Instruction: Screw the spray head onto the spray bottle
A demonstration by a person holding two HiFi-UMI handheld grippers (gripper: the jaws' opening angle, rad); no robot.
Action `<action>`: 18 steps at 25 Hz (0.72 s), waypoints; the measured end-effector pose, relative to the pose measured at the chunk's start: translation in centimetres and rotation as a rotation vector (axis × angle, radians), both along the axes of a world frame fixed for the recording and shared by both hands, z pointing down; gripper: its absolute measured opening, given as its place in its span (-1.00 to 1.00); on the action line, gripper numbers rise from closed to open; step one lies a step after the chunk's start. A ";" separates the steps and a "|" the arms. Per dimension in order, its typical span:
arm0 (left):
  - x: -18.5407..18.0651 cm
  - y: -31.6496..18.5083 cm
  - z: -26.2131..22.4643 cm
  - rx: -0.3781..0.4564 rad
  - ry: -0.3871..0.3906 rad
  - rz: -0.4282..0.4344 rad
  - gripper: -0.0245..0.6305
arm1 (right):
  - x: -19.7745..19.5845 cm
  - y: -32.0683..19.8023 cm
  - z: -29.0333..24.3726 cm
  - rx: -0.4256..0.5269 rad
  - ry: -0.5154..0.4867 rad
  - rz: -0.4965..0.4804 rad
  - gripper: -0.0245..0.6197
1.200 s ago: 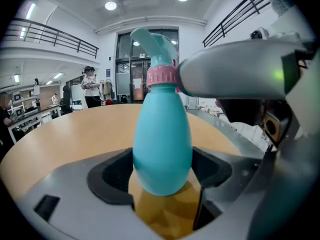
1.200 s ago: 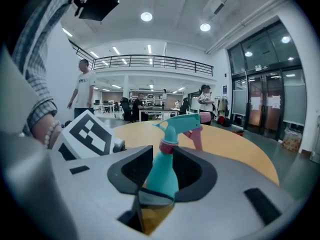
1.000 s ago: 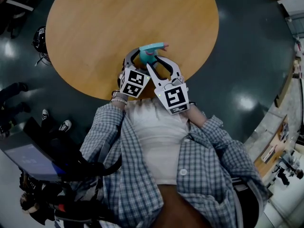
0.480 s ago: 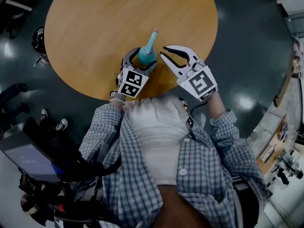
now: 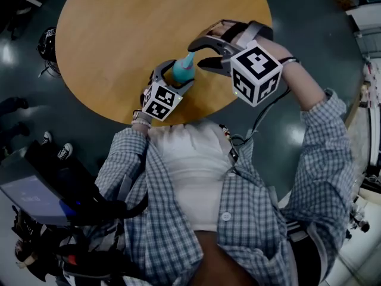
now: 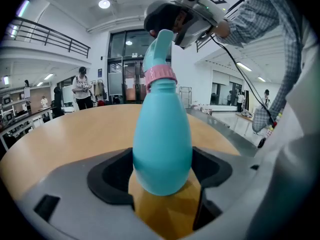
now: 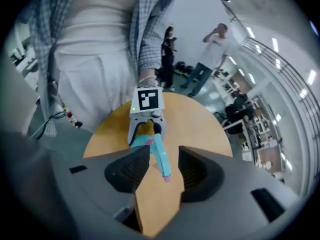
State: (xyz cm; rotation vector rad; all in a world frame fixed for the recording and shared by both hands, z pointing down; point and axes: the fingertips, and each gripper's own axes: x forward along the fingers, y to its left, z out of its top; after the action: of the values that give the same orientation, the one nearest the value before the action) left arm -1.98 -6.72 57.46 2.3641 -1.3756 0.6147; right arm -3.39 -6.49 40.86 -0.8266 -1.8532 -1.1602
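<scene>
Between opening jaws of right gripper (image 7: 164, 168), untouched: teal spray head (image 6: 159, 46), pink collar (image 6: 160, 77), atop teal plastic bottle (image 6: 162, 144) pinched low by left gripper (image 5: 175, 76). Risk: off-centre grip tilts head, cross-threads collar.

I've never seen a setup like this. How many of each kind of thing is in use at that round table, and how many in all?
spray bottle: 1
spray head, sitting on the bottle's neck: 1
grippers: 2 (left gripper shut on the spray bottle; right gripper with jaws opening, the spray head's nozzle between them)
table: 1
Total: 5
</scene>
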 end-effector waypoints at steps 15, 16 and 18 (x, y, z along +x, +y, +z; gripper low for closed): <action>2.6 1.6 -0.3 0.012 -0.016 0.118 0.19 | 2.5 2.5 6.1 0.295 0.314 -0.446 -0.43; 3.4 1.5 -0.6 0.015 -0.017 0.133 0.19 | 3.3 2.4 6.2 0.305 0.321 -0.451 -0.44; 5.1 1.1 -1.2 0.017 -0.017 0.161 0.19 | 5.1 2.0 6.2 0.307 0.338 -0.451 -0.44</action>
State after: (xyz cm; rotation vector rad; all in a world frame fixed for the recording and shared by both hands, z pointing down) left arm 3.10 -5.58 56.22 2.5061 -1.2100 0.6708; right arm 1.69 -4.45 47.07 -1.2098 -1.2075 -1.4312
